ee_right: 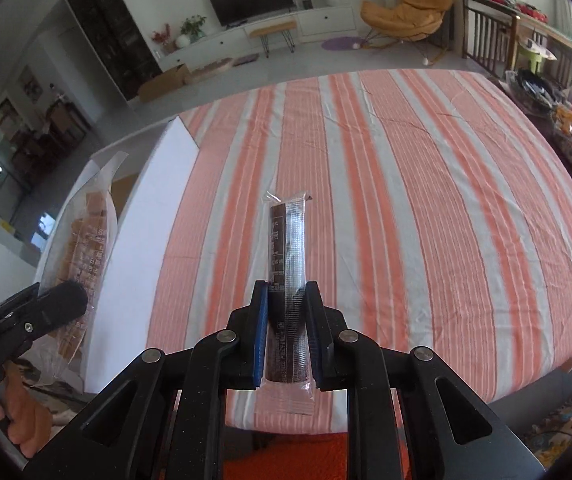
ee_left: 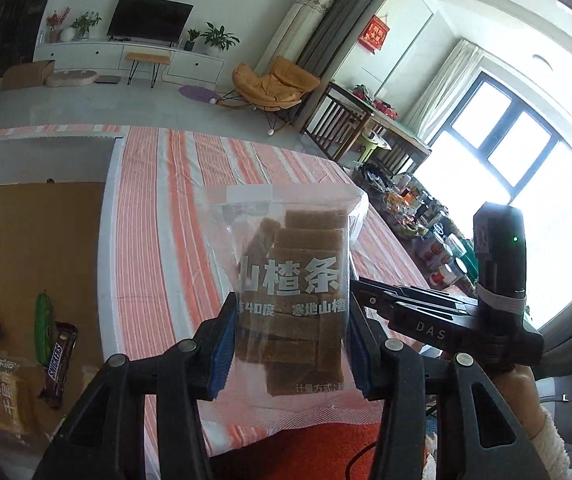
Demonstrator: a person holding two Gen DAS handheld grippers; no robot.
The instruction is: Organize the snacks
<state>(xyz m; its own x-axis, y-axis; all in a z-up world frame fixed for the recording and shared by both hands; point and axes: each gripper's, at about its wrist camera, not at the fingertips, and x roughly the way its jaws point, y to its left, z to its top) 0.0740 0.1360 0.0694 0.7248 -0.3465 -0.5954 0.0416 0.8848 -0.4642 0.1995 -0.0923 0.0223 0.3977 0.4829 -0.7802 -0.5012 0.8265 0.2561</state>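
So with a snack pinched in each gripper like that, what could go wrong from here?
1. The left gripper holds the hawthorn bag only by its lower half; the slippery plastic could slide out.
2. The right gripper squeezes the thin dark stick hard, which might crush it.
3. The box already holds several snacks, including a Snickers, so a careless drop could land on them.

The striped table (ee_right: 406,200) lies bare and wide. At its left edge the white box (ee_right: 154,216) wall stands up, with snacks inside.

Blown-out window (ee_left: 526,152) glare, perhaps slight blur
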